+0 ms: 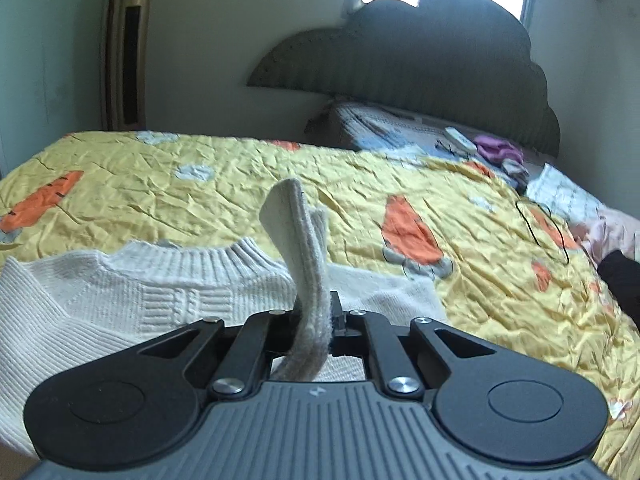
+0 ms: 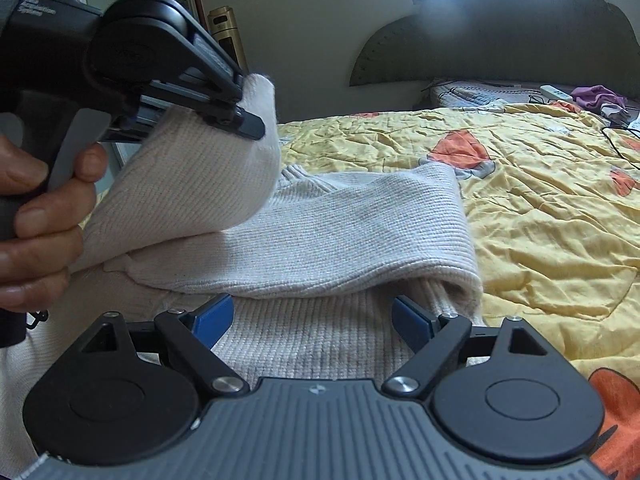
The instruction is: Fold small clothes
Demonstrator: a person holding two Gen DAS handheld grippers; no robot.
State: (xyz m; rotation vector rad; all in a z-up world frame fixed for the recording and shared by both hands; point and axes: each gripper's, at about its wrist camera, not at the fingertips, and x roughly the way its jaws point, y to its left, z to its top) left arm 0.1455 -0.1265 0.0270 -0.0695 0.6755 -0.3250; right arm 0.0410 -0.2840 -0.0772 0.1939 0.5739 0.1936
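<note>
a white sweater (image 2: 328, 224) lies on a yellow quilt (image 2: 540, 208) on the bed. the left claw (image 2: 250, 118) is clamped on one sleeve (image 1: 304, 248) and holds it up over the sweater. the right claw (image 2: 312, 320) sits low over the sweater, jaws wide apart, holding nothing. a hand (image 2: 36, 216) grips the left handle.

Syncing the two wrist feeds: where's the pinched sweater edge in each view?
Left wrist: sweater edge at centre, clamped in the left gripper.
Right wrist: upper left, edge lifted by the left gripper.
Shared landmark: dark headboard, also.
</note>
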